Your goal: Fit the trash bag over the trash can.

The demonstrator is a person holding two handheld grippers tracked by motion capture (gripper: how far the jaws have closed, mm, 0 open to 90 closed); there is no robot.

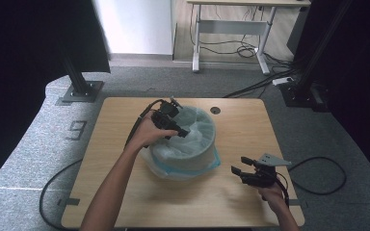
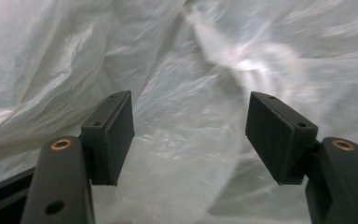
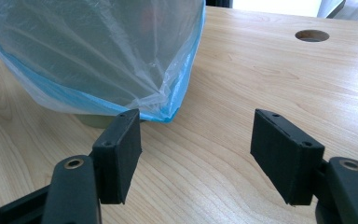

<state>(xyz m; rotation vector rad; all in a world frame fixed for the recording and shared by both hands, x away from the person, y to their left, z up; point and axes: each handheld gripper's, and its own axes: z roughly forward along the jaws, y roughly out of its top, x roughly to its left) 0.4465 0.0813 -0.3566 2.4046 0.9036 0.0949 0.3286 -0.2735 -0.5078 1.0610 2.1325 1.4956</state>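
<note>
Bag lining at risk of tearing or slipping off bin.
Left gripper point(image 1: 182, 132) spread inside bag point(image 2: 177, 60), pinching nothing; right gripper point(image 1: 237, 171) spread beside bin point(image 1: 192, 153), empty; a snag could pull the liner loose.

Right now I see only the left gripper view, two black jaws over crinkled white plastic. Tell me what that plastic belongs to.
Observer: It is a translucent plastic liner bag with a blue edge, draped over a round bin on the wooden table.
Operator: Say where my left gripper sits.
Observer: The left gripper reaches inside the bin's mouth, jaws apart, nothing between them.
Operator: Report the other one.
Observer: The right gripper hovers low over the table beside the bin, jaws open; in its own view the bag's blue-edged hem hangs just beyond one jaw.
</note>
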